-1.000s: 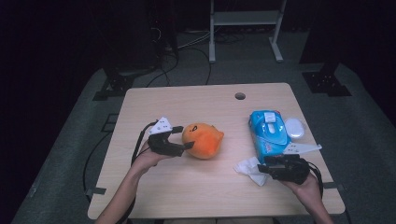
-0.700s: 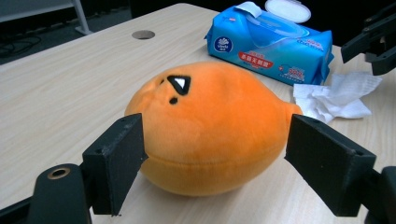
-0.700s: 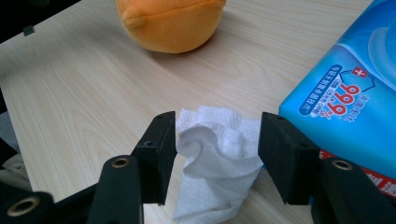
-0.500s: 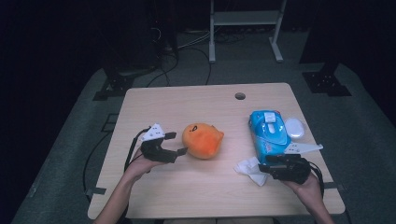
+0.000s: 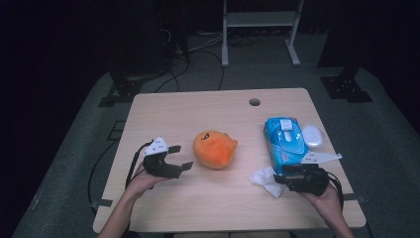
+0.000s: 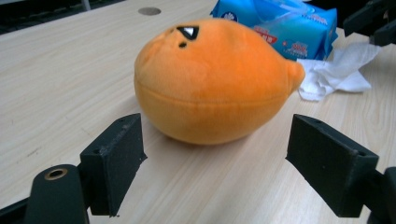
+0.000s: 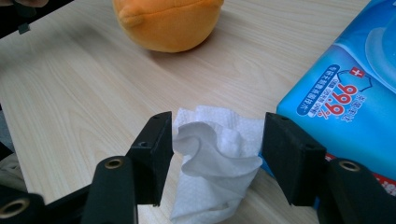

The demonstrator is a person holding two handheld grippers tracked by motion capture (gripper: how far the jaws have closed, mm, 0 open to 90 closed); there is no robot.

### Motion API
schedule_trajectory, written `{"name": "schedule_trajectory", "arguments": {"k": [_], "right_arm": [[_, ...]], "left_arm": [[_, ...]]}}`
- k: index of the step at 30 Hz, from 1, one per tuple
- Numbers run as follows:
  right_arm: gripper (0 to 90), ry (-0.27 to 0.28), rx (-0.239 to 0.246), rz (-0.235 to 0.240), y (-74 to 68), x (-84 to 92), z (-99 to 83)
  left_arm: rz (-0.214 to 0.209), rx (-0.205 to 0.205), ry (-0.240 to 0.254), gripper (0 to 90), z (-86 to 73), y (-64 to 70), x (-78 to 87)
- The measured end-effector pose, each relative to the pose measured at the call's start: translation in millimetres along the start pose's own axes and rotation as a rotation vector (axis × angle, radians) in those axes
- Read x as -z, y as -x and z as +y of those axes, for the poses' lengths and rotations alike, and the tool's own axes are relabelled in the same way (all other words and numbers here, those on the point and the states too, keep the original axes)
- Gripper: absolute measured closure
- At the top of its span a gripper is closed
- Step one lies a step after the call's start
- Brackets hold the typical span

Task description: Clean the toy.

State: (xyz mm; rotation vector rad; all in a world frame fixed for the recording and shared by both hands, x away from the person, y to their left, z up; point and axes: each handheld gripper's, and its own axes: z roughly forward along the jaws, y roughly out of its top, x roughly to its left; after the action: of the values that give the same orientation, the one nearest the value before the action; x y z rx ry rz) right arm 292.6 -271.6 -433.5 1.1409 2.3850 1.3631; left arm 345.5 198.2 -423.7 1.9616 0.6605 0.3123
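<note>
Black left gripper (image 5: 183,157) held level, facing plush toy (image 5: 215,149).

Wipes pack (image 7: 345,107) cut off at right edge, plush toy (image 7: 168,21) cropped at top

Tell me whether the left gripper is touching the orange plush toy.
Apart. In the left gripper view, bare table shows between the orange plush toy and both open jaws of the left gripper.
</note>
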Motion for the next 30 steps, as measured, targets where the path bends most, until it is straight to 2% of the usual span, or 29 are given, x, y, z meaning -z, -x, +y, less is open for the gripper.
{"name": "schedule_trajectory", "arguments": {"k": [7,30], "right_arm": [[40.7,0.000,0.000,-0.003,-0.1,-0.1,0.1],[39.5,-0.004,-0.001,-0.007,-0.4,-1.0,-0.1]], "left_arm": [[-0.002,0.003,-0.019,17.6,-7.2,-0.5,3.5],[0.012,0.055,-0.057,17.2,-37.3,-5.0,22.9]]}}
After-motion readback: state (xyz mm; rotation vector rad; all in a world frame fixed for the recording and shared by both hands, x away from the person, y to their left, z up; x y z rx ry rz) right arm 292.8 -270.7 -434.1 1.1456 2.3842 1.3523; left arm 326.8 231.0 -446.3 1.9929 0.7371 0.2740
